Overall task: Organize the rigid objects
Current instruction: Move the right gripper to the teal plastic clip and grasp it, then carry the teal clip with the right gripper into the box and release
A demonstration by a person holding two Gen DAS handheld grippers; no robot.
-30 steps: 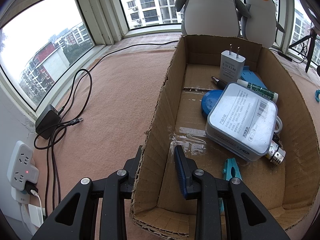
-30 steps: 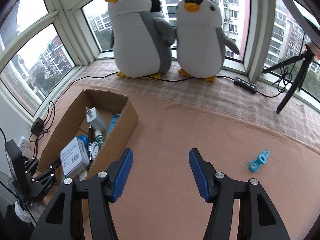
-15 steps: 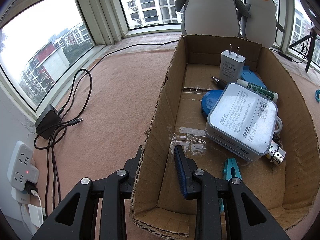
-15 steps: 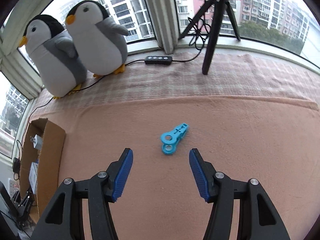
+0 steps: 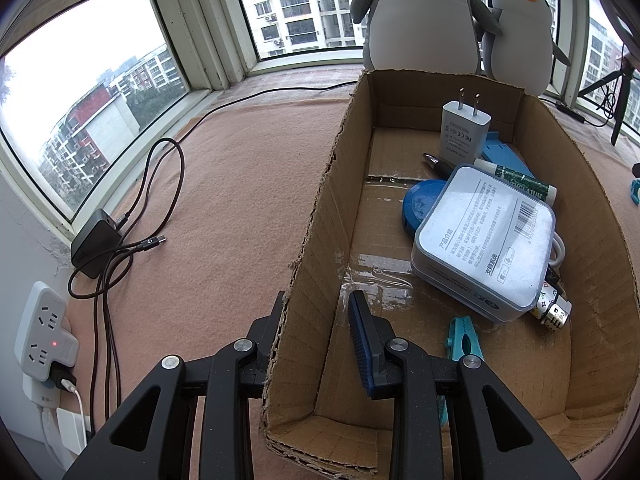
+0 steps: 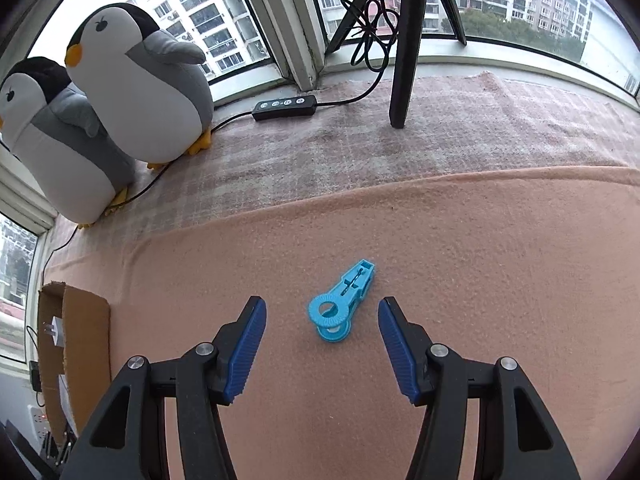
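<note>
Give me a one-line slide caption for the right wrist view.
Open right hand-held gripper poised around a blue clothespin lying on the peach blanket.

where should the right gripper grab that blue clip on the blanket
Grip the blue clip across its narrow straight body, just above the round ring end, coming down from above. It lies flat on the pink blanket, angled up to the right, between the open fingers of the right gripper, so roll the wrist to square the pads to its long sides.

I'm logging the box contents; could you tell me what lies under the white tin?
Under the white tin: a blue round lid, a white cable and a metallic item stick out; anything else is covered.
</note>
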